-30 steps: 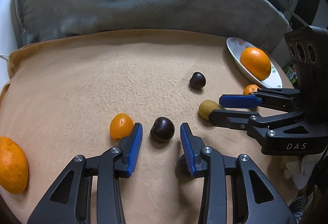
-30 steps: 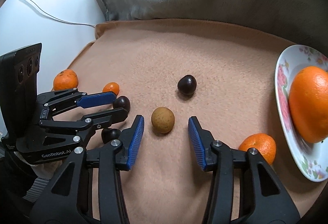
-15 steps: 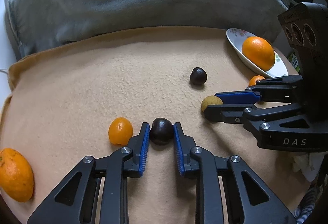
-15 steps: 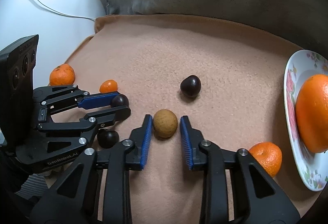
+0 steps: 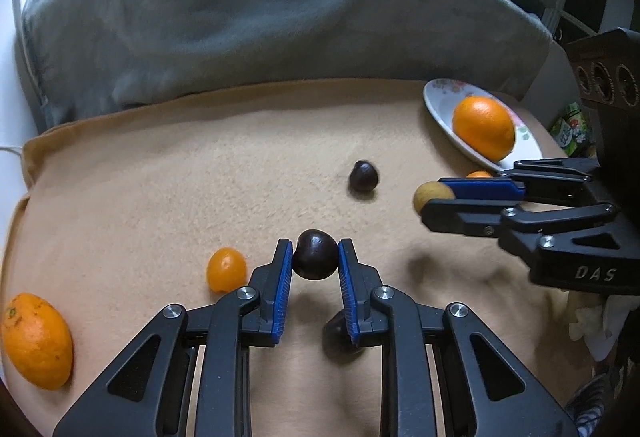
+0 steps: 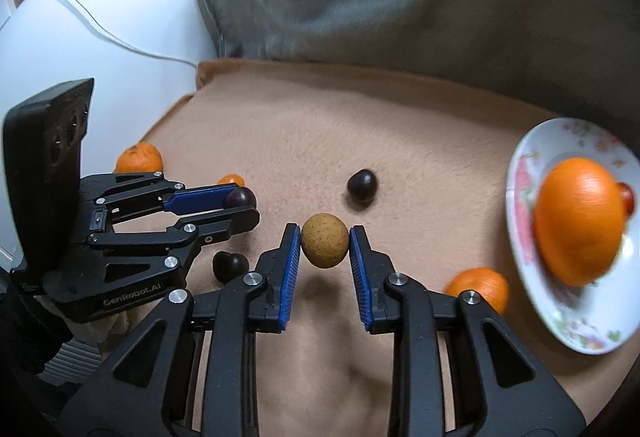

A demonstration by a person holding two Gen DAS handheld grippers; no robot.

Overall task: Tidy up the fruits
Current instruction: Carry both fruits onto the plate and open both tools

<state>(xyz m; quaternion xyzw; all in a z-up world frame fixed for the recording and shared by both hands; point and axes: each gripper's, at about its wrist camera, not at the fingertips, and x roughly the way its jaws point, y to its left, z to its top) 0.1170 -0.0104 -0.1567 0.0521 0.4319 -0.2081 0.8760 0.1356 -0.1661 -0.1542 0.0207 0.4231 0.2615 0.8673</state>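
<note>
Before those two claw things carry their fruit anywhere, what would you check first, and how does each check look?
1. Left gripper jaws clamp the dark cherry: ok.
2. Right gripper jaws clamp the tan round fruit: ok.
3. Tan fruit clear of the blanket, shadow beneath: ok.
4. Cherry lifted clear: cannot tell.
5. Free space on the plate beside the big orange: ok.
6. Grip firm enough for travel: cannot tell.

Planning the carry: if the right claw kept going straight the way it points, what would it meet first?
Probably the loose dark cherry on the tan blanket, just beyond the held longan; depth is uncertain.
</note>
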